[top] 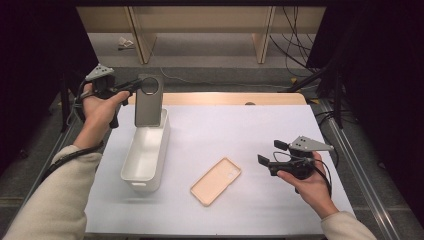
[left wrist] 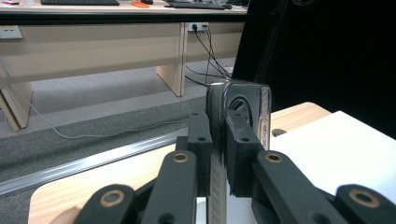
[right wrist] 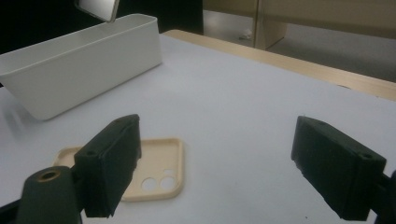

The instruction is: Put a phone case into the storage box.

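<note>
My left gripper [top: 140,85] is shut on the top edge of a grey phone case [top: 149,102] with a round camera hole. The case hangs upright over the far end of a white oblong bin [top: 162,145]. In the left gripper view the pads [left wrist: 201,135] press on both faces of the grey case [left wrist: 243,100]. A beige phone case [top: 216,181] lies hollow side up on the white table top. My right gripper [top: 271,152] hovers to its right, open, with nothing between its jaws. The right gripper view shows the gripper [right wrist: 219,158] with the beige case [right wrist: 159,172] and the bin [right wrist: 79,70] beyond.
The white mat [top: 250,130] covers a wooden table [top: 225,98]. Metal rails run along both sides of it. Behind the table are desk legs and loose cables [top: 295,50] on the floor.
</note>
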`<state>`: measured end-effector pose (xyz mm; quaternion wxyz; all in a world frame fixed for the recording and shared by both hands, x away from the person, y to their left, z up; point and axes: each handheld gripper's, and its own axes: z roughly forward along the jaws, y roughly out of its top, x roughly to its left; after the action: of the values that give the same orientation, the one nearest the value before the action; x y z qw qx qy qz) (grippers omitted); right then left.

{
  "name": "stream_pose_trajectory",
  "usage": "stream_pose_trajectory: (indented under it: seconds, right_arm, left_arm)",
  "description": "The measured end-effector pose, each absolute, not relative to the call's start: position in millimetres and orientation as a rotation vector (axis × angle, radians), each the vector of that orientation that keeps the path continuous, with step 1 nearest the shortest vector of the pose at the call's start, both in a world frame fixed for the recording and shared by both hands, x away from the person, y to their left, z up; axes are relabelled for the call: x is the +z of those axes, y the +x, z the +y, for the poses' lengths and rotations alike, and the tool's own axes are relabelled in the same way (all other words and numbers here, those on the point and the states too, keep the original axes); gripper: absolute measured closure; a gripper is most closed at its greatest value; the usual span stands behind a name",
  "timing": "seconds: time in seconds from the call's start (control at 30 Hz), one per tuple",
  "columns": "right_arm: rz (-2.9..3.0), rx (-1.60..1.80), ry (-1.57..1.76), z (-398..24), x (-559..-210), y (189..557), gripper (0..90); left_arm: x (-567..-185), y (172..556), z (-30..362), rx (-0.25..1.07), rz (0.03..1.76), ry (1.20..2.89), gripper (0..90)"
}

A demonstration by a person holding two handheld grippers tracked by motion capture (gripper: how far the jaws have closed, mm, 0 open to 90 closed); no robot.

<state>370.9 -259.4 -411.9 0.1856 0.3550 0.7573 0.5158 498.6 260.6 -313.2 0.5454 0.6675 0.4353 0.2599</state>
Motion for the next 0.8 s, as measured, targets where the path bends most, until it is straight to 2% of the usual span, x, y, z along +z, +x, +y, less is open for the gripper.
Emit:
stream_pose_trajectory:
  seconds: [0.8]
  right_arm:
    - [2.134, 1.451, 0.998, -259.6, -411.9, 371.1, 16.9]
  left_arm:
    - [-321.3, 509.0, 258.9, 0.609, 1.050, 1.583, 81.6]
